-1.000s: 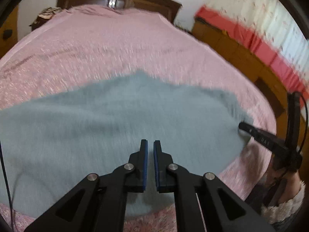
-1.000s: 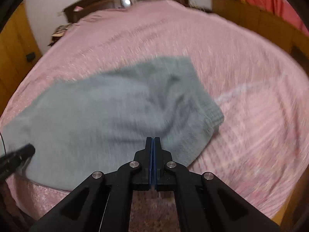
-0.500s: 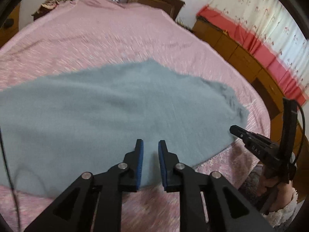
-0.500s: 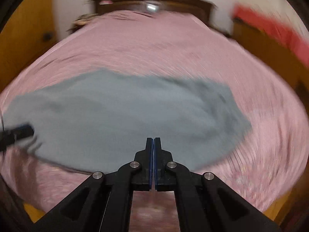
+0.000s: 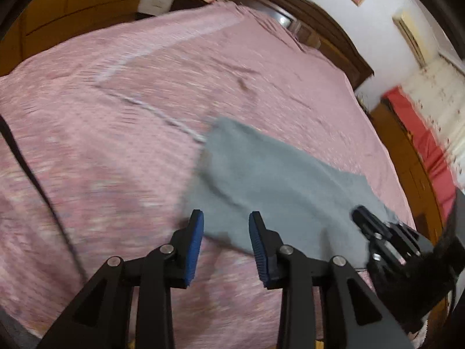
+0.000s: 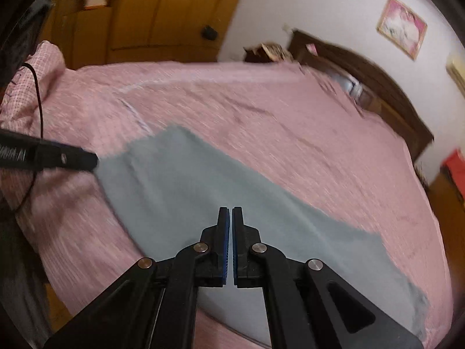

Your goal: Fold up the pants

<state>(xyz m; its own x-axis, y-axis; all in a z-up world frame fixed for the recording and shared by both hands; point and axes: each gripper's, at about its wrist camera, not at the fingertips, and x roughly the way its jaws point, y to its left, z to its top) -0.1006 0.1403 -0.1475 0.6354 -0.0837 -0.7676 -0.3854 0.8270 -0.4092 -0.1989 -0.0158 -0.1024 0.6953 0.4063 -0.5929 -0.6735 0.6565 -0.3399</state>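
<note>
The grey pants (image 6: 203,203) are lying flat along the near edge of the bed (image 5: 116,116). The left tongs (image 5: 226,221) are spreading, nothing between them, hovering over the pants' end. The right tongs (image 6: 231,218) are just parting to a slit, empty, over the middle. Both views are smearing, so the layers are probably doubled. Risk: pinching one layer only, or bedspread too, dragging the fold crooked.

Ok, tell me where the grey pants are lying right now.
The grey pants lie flat on the pink bedspread near its front edge, right ahead of both grippers and well short of the dark wooden headboard.
</note>
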